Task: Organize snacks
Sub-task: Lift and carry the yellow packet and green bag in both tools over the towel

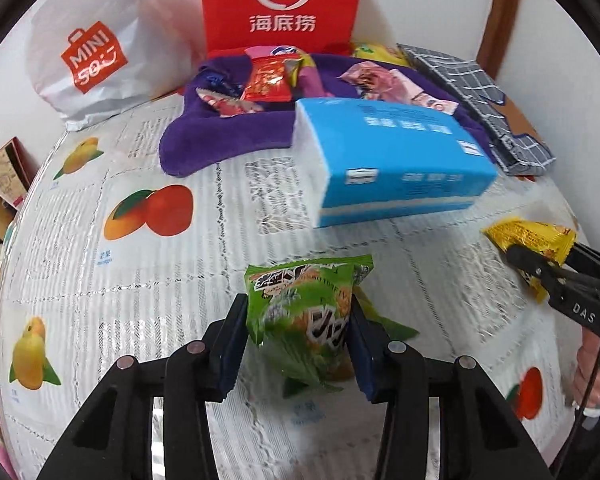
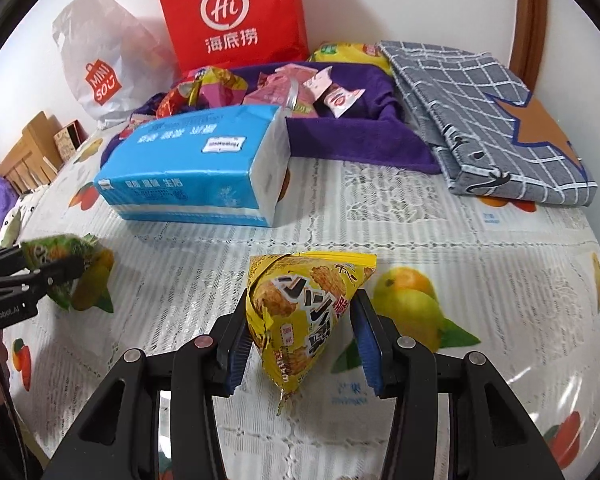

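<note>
Snacks were the whole point here, and 2 of them were already picked up, 1 per gripper. The left gripper [image 1: 298, 322] had its blue pads squeezed onto the sides of a green snack packet [image 1: 304, 316], gripping it around the middle so the puffy bag wouldn't slide out. The right gripper [image 2: 302, 334] was clamped the same way on a yellow snack packet [image 2: 304, 312], a triangular pouch with its point hanging down toward the tablecloth [image 2: 380, 208]. Both packets looked to be just above the fruit-print cloth, near the front edge, well apart from each other. The rest of the snacks sat in a heap on the purple towel [image 2: 340, 136] at the back, right in front of the red paper bag [image 2: 232, 16], with a white shopping bag [image 1: 96, 52] off to the side. My guess is that pile was the collection spot, so these 2 were probably headed there. The blue tissue pack [image 1: 392, 156] lay between the grippers and the pile, so they'd likely need to go over or around it. A folded grey checked cloth [image 2: 484, 120] lay beside the towel.
</note>
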`<state>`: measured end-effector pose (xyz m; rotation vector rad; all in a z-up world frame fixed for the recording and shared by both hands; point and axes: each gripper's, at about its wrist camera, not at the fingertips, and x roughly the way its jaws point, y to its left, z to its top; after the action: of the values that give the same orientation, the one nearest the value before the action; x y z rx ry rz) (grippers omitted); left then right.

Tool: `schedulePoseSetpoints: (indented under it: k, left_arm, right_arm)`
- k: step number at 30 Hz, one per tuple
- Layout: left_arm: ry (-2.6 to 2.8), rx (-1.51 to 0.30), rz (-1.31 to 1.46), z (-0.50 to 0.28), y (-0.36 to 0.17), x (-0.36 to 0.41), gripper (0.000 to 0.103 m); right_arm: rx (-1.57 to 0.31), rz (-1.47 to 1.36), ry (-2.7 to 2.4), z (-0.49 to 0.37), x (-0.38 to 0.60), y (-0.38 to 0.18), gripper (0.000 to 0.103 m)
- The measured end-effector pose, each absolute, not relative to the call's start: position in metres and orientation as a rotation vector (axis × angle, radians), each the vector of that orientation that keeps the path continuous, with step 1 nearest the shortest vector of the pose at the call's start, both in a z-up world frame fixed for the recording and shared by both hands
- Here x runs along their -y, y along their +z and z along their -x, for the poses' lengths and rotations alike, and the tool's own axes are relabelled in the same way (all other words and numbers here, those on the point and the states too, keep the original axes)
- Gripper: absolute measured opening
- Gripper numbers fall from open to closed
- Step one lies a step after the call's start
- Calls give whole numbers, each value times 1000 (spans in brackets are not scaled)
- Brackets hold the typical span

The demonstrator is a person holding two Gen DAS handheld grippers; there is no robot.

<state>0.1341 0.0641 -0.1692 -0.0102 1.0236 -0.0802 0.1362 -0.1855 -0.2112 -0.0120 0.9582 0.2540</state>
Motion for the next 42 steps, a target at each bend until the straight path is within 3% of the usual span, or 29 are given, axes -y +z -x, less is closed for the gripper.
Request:
schedulePoseSetpoints:
  k: [7,15,42]
  left_arm:
    - [-70,-1006,4,-138,-180,-60,46]
    - [-124,-1015,45,-138,-176,-64,39]
    - [-184,-944,125,-146,-108,-61,39]
  right_arm:
    - [-946,13,259,-140,186,-218,47]
    - [-942,34,256,-141,185,-215,45]
    - [-822,20,356,-139,158,-132,45]
